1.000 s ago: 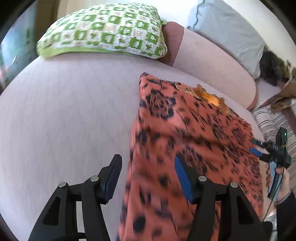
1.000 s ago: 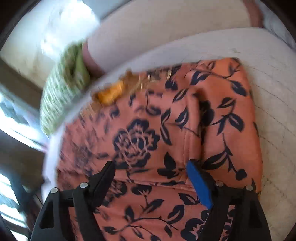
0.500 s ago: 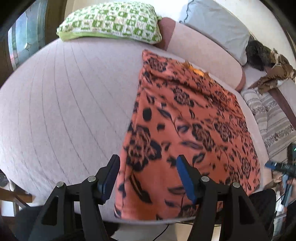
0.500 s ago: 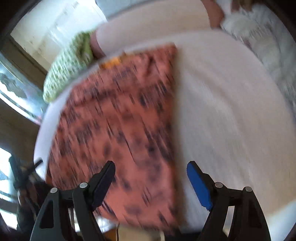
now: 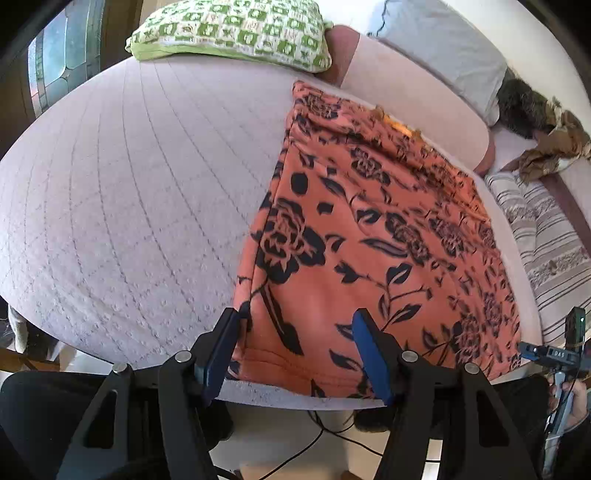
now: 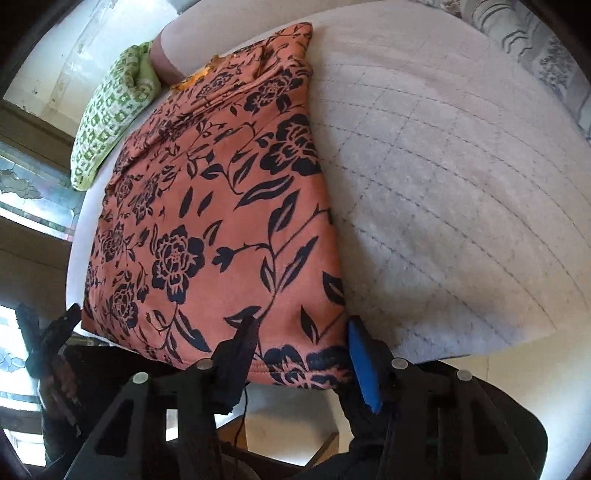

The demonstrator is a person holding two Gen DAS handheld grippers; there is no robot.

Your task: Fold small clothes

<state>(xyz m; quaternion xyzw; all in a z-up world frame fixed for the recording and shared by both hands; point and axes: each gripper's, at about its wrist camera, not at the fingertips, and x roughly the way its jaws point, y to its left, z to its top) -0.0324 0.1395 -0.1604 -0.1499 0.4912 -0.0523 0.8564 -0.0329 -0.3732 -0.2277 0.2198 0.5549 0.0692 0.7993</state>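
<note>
An orange garment with a black flower print (image 5: 373, 236) lies flat on the pale quilted bed (image 5: 122, 206), its hem along the near edge. My left gripper (image 5: 295, 334) is open, its blue pads (image 5: 369, 354) astride the garment's near left corner. In the right wrist view the same garment (image 6: 221, 206) fills the left half. My right gripper (image 6: 301, 341) straddles the near right hem corner. Its jaws are closing with the hem between them, and the fabric still lies flat and unpinched. The right gripper (image 5: 535, 352) also shows at the left view's far right edge, in a hand.
A green and white patterned pillow (image 5: 236, 33) and a grey pillow (image 5: 443, 48) lean at the back by a pink bolster (image 5: 406, 107). Striped bedding (image 5: 546, 236) and a crumpled brown cloth (image 5: 554, 147) lie to the right. Cables (image 5: 321, 439) run on the floor below the bed edge.
Both grippers have drawn back from over the garment to its near hem, the left to the left corner, the right to the right corner. The right jaws have narrowed.
</note>
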